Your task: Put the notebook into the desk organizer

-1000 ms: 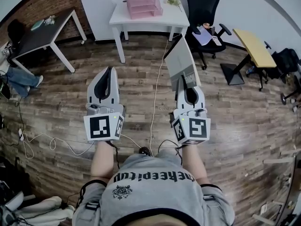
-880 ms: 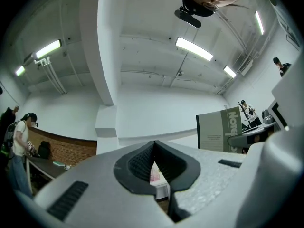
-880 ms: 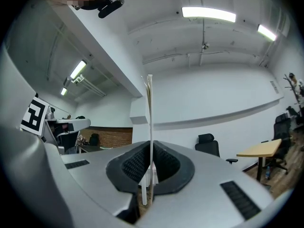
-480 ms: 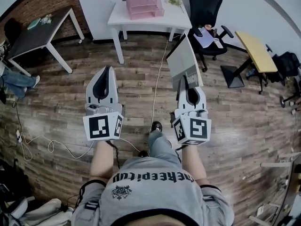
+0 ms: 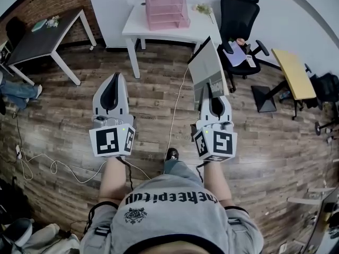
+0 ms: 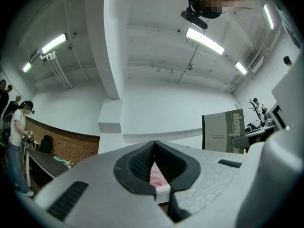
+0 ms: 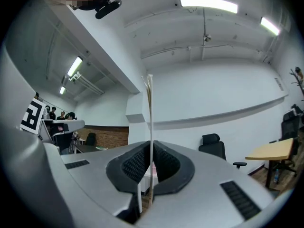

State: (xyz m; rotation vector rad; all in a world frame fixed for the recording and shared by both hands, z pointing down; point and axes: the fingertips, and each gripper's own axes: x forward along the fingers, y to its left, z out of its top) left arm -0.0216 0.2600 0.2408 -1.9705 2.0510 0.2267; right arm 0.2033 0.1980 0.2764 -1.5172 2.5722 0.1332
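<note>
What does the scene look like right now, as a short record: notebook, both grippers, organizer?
notebook: upright, clamped at its lower edge
right gripper: shut on notebook
left gripper: shut, nothing held
desk organizer: pink, on white table, ahead of both grippers
notebook in desk organizer: not yet

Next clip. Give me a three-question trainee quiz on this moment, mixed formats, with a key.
1. Fill in: the right gripper is shut on the ____.
2. True or false: the pink desk organizer stands on the white table.
3. The left gripper is: A) open wide; B) shut and empty; C) shut on a pen.

Key: 1. notebook. 2. True. 3. B.
</note>
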